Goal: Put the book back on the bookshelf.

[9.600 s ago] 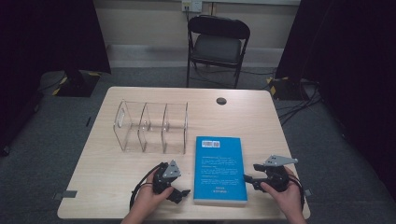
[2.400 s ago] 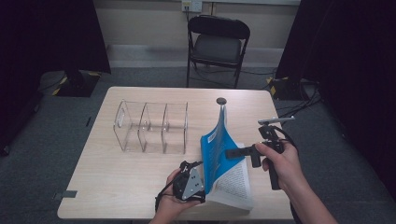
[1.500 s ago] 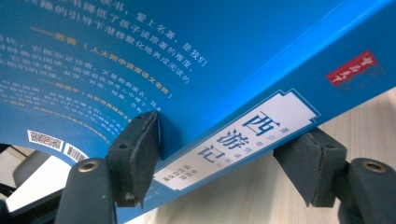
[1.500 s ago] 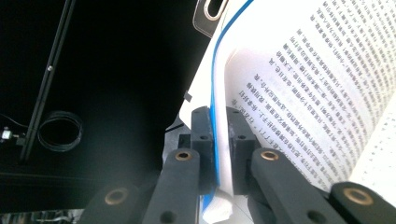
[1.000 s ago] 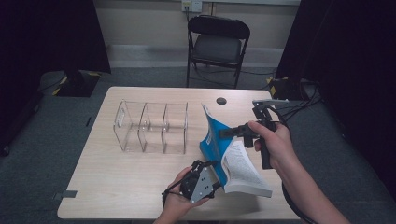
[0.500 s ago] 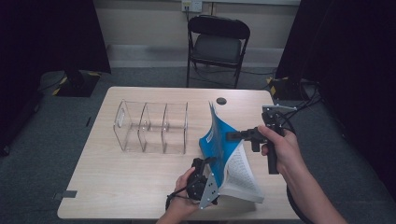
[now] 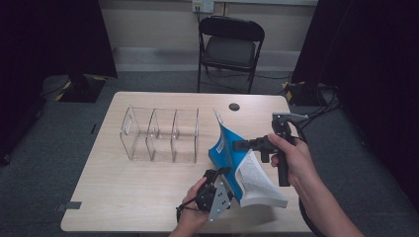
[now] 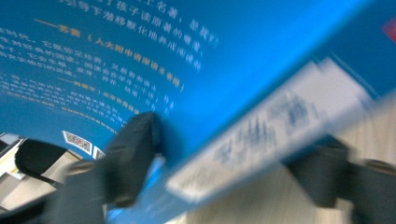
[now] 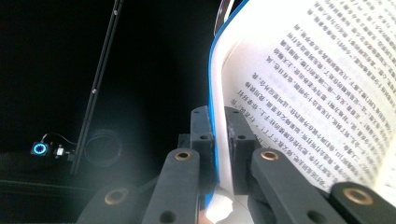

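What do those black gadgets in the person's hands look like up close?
Each handheld black tool, left and right, has two blocky black jaws on linked bars with brass-coloured pivot pins. The left one carries a grey three-cornered plate dotted with holes, and a black cable trails from it. The forearms are bare, no sleeves showing.

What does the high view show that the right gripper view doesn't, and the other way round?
High view: the table, the clear rack, the chair, the left gripper at the book's lower edge, and both hands. Right gripper view: a close look at the right gripper with its jaws clamped on the blue cover's edge, and printed text on an open page. Both: the book, lifted and fanned open, held by the right gripper.
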Tool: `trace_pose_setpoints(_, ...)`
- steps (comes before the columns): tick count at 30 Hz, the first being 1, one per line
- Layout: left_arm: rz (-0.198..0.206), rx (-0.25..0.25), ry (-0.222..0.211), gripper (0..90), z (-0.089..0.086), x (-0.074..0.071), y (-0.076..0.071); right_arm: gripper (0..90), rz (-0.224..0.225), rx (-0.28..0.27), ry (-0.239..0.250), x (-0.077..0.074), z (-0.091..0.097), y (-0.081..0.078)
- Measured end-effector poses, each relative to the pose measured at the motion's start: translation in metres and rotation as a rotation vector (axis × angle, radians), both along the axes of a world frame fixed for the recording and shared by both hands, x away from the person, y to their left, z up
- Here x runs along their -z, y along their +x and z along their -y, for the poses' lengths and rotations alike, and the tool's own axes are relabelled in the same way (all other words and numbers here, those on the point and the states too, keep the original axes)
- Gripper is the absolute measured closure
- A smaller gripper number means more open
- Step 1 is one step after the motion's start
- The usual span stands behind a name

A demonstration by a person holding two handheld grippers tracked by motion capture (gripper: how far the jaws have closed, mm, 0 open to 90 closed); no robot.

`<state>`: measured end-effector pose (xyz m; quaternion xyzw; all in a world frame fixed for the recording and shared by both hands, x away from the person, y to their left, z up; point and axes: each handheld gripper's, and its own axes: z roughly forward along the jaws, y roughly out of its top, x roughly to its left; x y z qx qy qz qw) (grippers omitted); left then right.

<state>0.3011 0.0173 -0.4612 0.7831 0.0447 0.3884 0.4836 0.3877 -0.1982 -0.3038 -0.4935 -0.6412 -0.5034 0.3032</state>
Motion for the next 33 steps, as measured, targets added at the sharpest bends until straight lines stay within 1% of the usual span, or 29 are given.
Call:
trace_pose_setpoints(1, -0.010, 0.003, 0.011, 39.0, -0.001, 0.000, 0.000, 84.6, 0.000, -0.001, -0.003, 0.000, -0.001, 0.000)
trace_pose_setpoints(2, -0.010, 0.003, 0.011, 41.0, -0.001, 0.000, 0.000, 84.5, 0.004, 0.001, -0.005, 0.000, -0.001, 0.001)
trace_pose_setpoints(3, -0.011, 0.001, 0.023, 41.1, -0.001, 0.001, 0.001, 84.5, 0.006, -0.002, -0.015, 0.001, -0.002, 0.001)
trace_pose_setpoints(6, -0.008, 0.006, 0.036, 41.1, -0.002, 0.003, 0.001, 84.5, 0.006, 0.007, -0.018, 0.003, -0.001, 0.001)
trace_pose_setpoints(7, -0.018, 0.008, 0.032, 41.2, -0.002, 0.004, 0.001, 84.5, 0.006, 0.006, -0.023, 0.003, 0.000, 0.002)
trace_pose_setpoints(8, -0.018, 0.008, 0.032, 41.2, -0.002, 0.004, 0.001, 84.5, 0.006, 0.006, -0.023, 0.003, 0.000, 0.002)
trace_pose_setpoints(9, -0.019, 0.015, 0.048, 41.5, -0.004, 0.005, 0.001, 84.4, -0.008, 0.013, -0.021, 0.005, 0.003, 0.002)
trace_pose_setpoints(10, -0.010, 0.002, 0.048, 41.8, -0.004, 0.006, 0.000, 84.4, -0.013, 0.016, -0.016, 0.006, 0.003, 0.002)
trace_pose_setpoints(11, -0.015, 0.012, 0.055, 42.2, -0.004, 0.006, 0.000, 84.3, -0.007, 0.020, -0.013, 0.008, 0.004, 0.002)
trace_pose_setpoints(12, -0.016, 0.010, 0.057, 42.5, -0.004, 0.006, 0.000, 84.3, -0.002, 0.022, -0.011, 0.009, 0.004, 0.003)
trace_pose_setpoints(13, -0.022, 0.020, 0.069, 42.7, -0.005, 0.005, 0.001, 84.2, -0.007, 0.026, -0.010, 0.009, 0.005, 0.003)
trace_pose_setpoints(14, -0.022, 0.020, 0.069, 42.8, -0.005, 0.005, 0.001, 84.2, -0.007, 0.026, -0.010, 0.009, 0.005, 0.003)
trace_pose_setpoints(16, -0.014, 0.002, 0.048, 43.0, -0.006, 0.007, 0.001, 83.8, -0.006, 0.036, -0.006, 0.011, 0.007, 0.003)
trace_pose_setpoints(17, -0.024, 0.007, 0.060, 43.5, -0.007, 0.007, 0.000, 83.0, -0.009, 0.048, -0.009, 0.012, 0.010, 0.004)
trace_pose_setpoints(18, -0.024, 0.007, 0.060, 43.7, -0.007, 0.007, 0.000, 83.0, -0.009, 0.048, -0.009, 0.012, 0.010, 0.004)
trace_pose_setpoints(19, -0.032, 0.016, 0.066, 43.9, -0.007, 0.008, 0.000, 82.1, -0.005, 0.068, -0.013, 0.013, 0.012, 0.004)
trace_pose_setpoints(20, -0.032, 0.016, 0.066, 43.9, -0.007, 0.008, 0.000, 82.1, -0.005, 0.068, -0.013, 0.013, 0.012, 0.004)
trace_pose_setpoints(21, -0.040, 0.018, 0.067, 44.0, -0.008, 0.009, 0.000, 80.7, -0.001, 0.085, -0.018, 0.015, 0.016, 0.004)
trace_pose_setpoints(22, -0.032, 0.009, 0.066, 44.1, -0.008, 0.009, -0.001, 79.4, 0.008, 0.092, -0.024, 0.015, 0.018, 0.004)
trace_pose_setpoints(23, -0.043, 0.009, 0.051, 44.6, -0.007, 0.010, -0.002, 78.7, 0.016, 0.104, -0.030, 0.015, 0.021, 0.004)
trace_pose_setpoints(24, -0.043, 0.009, 0.051, 44.8, -0.007, 0.010, -0.002, 78.7, 0.016, 0.104, -0.030, 0.015, 0.021, 0.004)
trace_pose_setpoints(25, -0.043, 0.008, 0.053, 44.9, -0.007, 0.009, -0.002, 78.7, 0.028, 0.127, -0.048, 0.015, 0.028, 0.004)
trace_pose_setpoints(26, -0.043, 0.008, 0.053, 45.0, -0.007, 0.009, -0.002, 78.7, 0.028, 0.127, -0.048, 0.015, 0.028, 0.004)
trace_pose_setpoints(27, -0.030, 0.001, 0.040, 45.1, -0.006, 0.009, -0.001, 79.0, 0.040, 0.151, -0.066, 0.015, 0.036, 0.003)
trace_pose_setpoints(28, -0.030, 0.001, 0.040, 45.2, -0.006, 0.009, -0.001, 79.0, 0.040, 0.151, -0.066, 0.015, 0.036, 0.003)
trace_pose_setpoints(29, -0.040, -0.002, 0.035, 45.2, -0.006, 0.009, -0.001, 80.2, 0.048, 0.169, -0.080, 0.016, 0.042, 0.004)
trace_pose_setpoints(31, -0.038, -0.004, 0.031, 45.3, -0.006, 0.010, -0.002, 81.4, 0.044, 0.181, -0.088, 0.017, 0.047, 0.004)
trace_pose_setpoints(32, -0.044, -0.004, 0.038, 45.3, -0.006, 0.010, -0.002, 81.4, 0.044, 0.181, -0.088, 0.017, 0.047, 0.004)
trace_pose_setpoints(33, -0.032, -0.011, 0.029, 45.2, -0.004, 0.011, -0.003, 83.2, 0.038, 0.184, -0.084, 0.018, 0.049, 0.003)
